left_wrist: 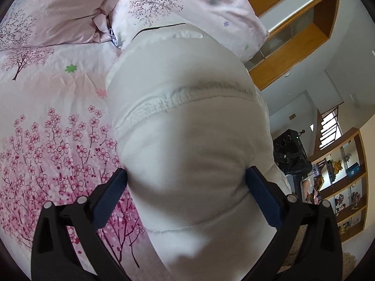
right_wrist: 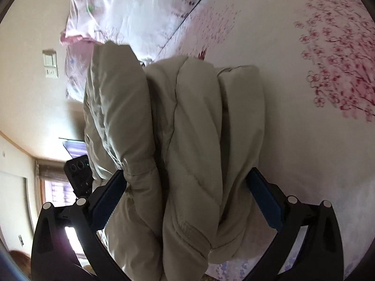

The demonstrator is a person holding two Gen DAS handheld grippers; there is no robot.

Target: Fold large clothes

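Left gripper (left_wrist: 186,175): jaws spread wide, with the white garment (left_wrist: 182,121) bulging between them; whether the pads press it, cannot tell. It lies bunched on the blossom-print bedsheet (left_wrist: 46,140), reaching up to a matching pillow (left_wrist: 187,7).

Right gripper (right_wrist: 186,175): jaws equally wide, and a beige padded jacket (right_wrist: 178,121) rolled thick between them, resting on the same sheet (right_wrist: 304,140). Grip also uncertain.

Progress, as a judgement: the jacket looks already gathered into a bulky fold; the white piece seems lumpy, not yet squared. Smoothing and final folds likely remain.

Room: wooden display shelves (left_wrist: 346,182), cream walls, wall switches (right_wrist: 50,64), window (right_wrist: 56,192).
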